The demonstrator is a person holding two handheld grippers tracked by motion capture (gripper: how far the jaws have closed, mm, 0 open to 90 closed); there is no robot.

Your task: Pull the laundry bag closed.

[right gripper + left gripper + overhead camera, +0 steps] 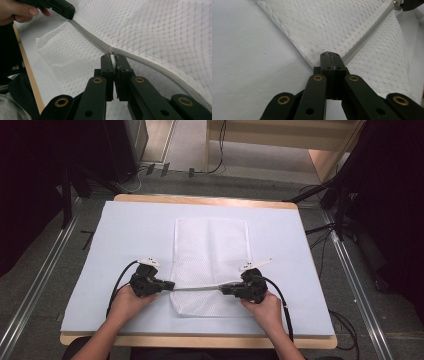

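1. On the tabletop [125, 250], which is covered by a pale sheet, a white mesh bag [210, 245] lies flat near the middle, its long side running away from the person.
2. A grey zipper [197, 289] crosses the bag near its near end, stretched in a straight line between the two claws.
3. The left claw [171, 285] sits at the bag's left edge; in the left gripper view its jaws are pressed together on the end of the zipper [362, 40] and the mesh edge beside it.
4. The right claw [221, 290] sits toward the bag's right side; in the right gripper view its jaws are clamped on the zipper pull [111, 53], a small metal piece showing at their tips.
5. In the right gripper view the zipper tape splits into two lines on the far side of the pull, and the left claw [71, 13] holds the other end.
6. The left hand [127, 302] and the right hand [265, 309] grip the tools from the near edge.
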